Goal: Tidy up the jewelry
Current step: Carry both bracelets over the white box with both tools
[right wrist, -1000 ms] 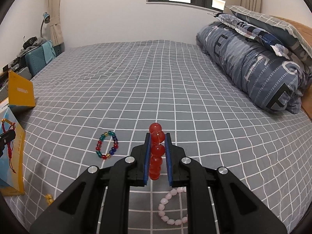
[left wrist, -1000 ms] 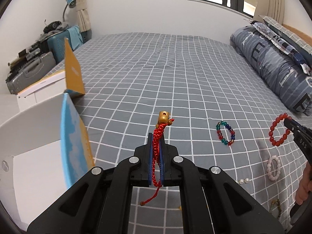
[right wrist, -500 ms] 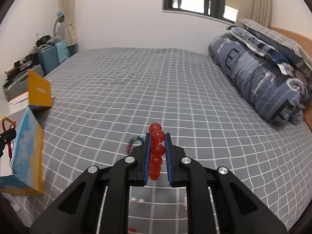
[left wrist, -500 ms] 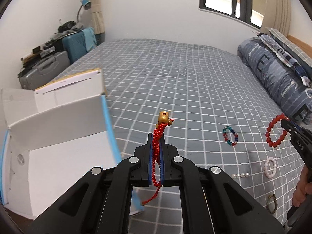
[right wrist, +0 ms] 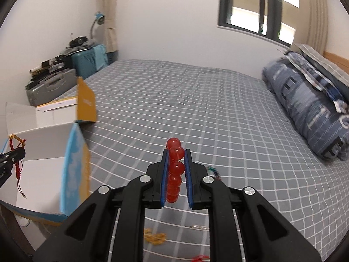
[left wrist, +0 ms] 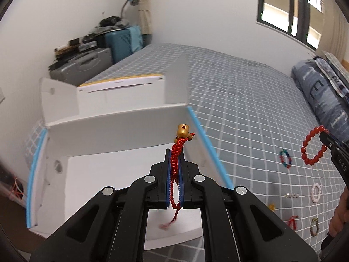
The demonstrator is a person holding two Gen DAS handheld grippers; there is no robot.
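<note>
My left gripper is shut on a red braided cord bracelet with a gold charm, held over the open white box with blue edges at the bed's left side. My right gripper is shut on a red bead bracelet, held above the bed right of the box. The red bead bracelet also shows at the right of the left wrist view. The left gripper and its cord bracelet show at the left of the right wrist view.
On the grey checked bedspread lie a multicolour bead bracelet, a white bead bracelet, a row of pearls and other small pieces. Suitcases stand beyond the box. A folded quilt lies at right.
My left gripper has swung left with the cord bracelet, from over the bedspread to over the open box. My right gripper has lifted and moved left with the red bead bracelet.
</note>
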